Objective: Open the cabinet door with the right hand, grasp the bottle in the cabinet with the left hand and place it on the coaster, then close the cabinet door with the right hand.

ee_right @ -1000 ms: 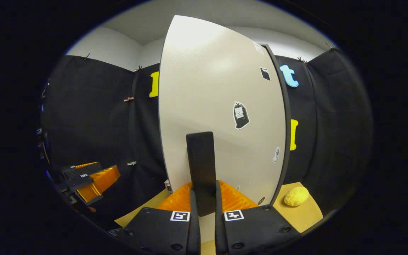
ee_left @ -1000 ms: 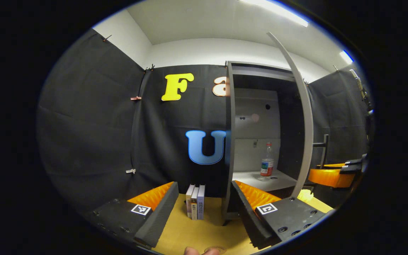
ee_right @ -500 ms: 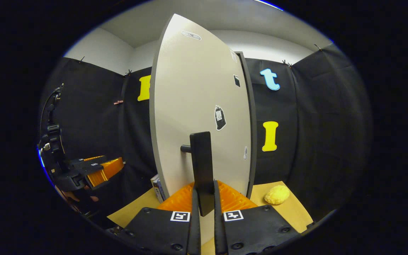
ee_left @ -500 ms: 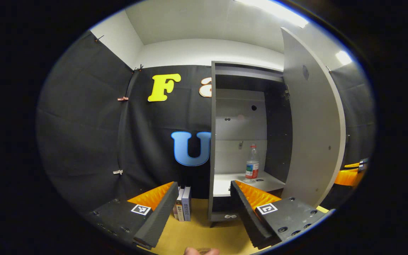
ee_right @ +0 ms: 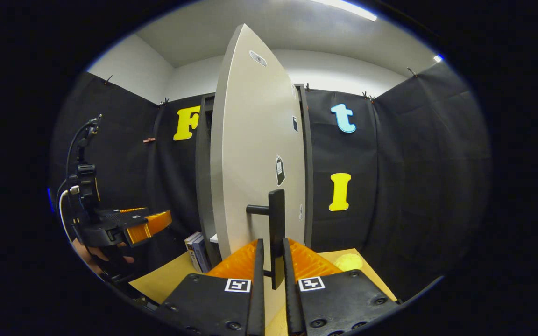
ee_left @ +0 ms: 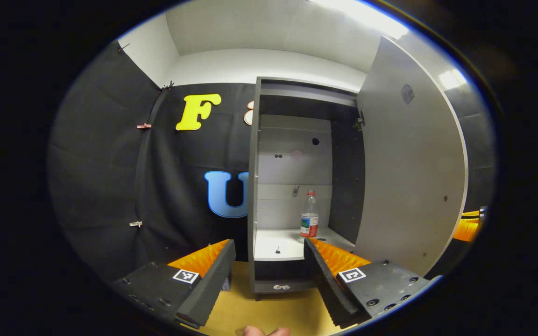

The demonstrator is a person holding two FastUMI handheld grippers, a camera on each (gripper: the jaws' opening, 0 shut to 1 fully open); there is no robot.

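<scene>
Door (ee_right: 255, 154) stands open, right tongs (ee_right: 272, 270) clamped on its handle (ee_right: 276, 219); next, left tongs (ee_left: 269, 270), spread apart, must reach the bottle (ee_left: 309, 218) mid-frame on the cabinet shelf (ee_left: 273, 245).

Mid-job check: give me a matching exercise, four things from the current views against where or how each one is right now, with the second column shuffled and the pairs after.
Things:
1. bottle
2. cabinet door
3. door handle
4. left gripper

States:
A. swung wide open
B. clamped between the right gripper's fingers
C. upright on the cabinet shelf
D. open, in front of the cabinet, holding nothing

Pairs: 1-C, 2-A, 3-B, 4-D
</scene>
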